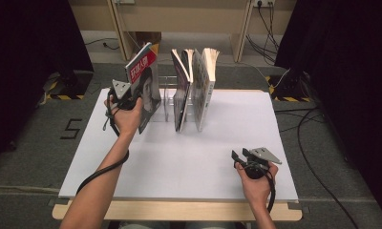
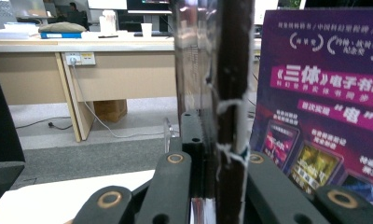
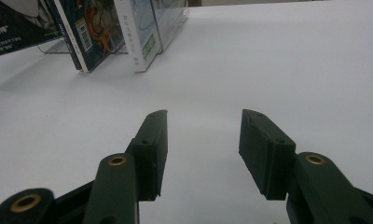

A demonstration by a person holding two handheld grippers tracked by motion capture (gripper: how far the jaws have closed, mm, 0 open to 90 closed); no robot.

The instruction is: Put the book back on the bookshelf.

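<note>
My L hand-held gripper clamped on magazine edge, tilted beside book rack; R hand-held gripper jaws apart, empty, low over white counter

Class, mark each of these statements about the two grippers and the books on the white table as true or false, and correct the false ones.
1. The left gripper is clamped on the magazine. True.
2. The right gripper holds a book. False: its jaws stand apart with nothing between them.
3. The books lie flat in a pile. False: they stand on edge in a clear rack.
4. The right gripper is near the table's front right corner. True.
</note>
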